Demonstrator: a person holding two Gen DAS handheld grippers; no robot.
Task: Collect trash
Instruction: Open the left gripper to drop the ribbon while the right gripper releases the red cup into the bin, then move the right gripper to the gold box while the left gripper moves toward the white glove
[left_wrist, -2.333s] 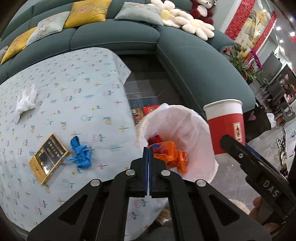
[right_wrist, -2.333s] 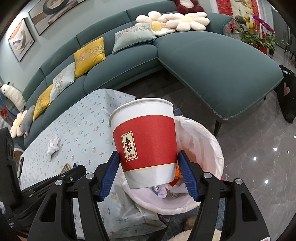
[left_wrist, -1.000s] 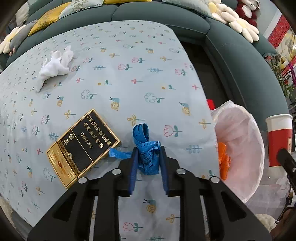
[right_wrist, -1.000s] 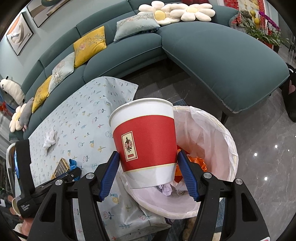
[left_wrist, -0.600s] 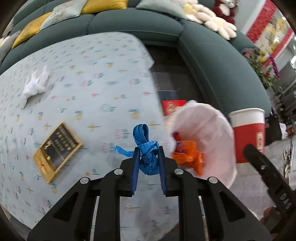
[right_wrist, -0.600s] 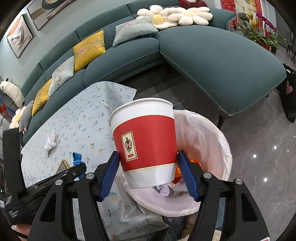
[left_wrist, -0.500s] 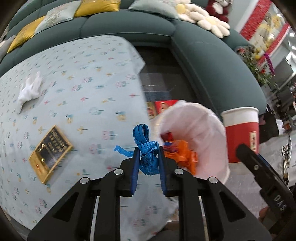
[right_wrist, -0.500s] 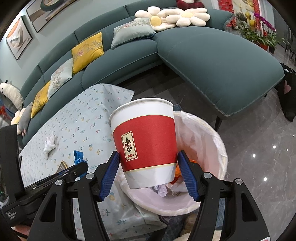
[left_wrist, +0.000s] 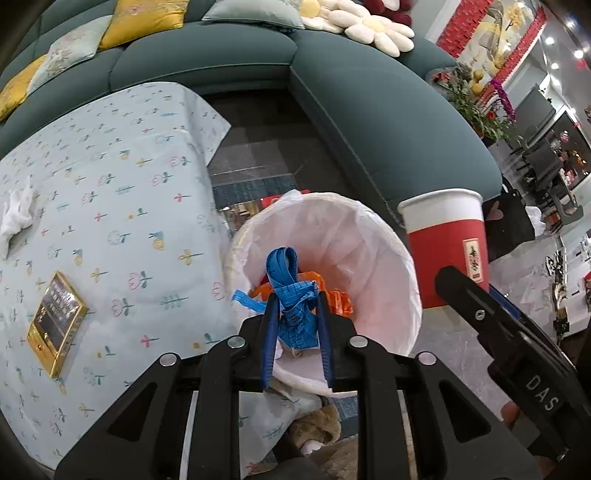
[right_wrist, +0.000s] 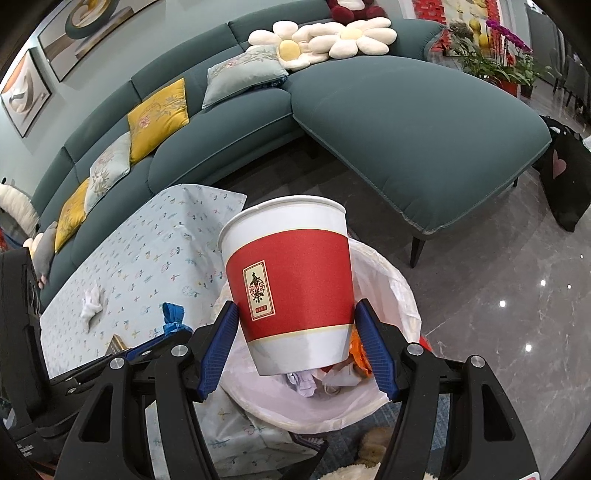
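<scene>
1. The right gripper (right_wrist: 297, 343) stood wide, its blue pads clamped on both sides of a red and white paper cup (right_wrist: 291, 284), held upright over the white-lined trash bin (right_wrist: 402, 291) beside the table's corner.
2. The left gripper (left_wrist: 295, 325) was nearly closed, pinching a crumpled blue wrapper (left_wrist: 293, 295) above the bin's near rim.
3. "DAS" was readable on the right gripper's body; the cup's gold-framed label could not be read.
4. A gold and black box (left_wrist: 55, 325) lay near the tablecloth's (left_wrist: 122, 192) front edge.

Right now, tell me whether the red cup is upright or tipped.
Upright. The cup stands rim up, base down, clamped between the right gripper's jaws over the bin.
</scene>
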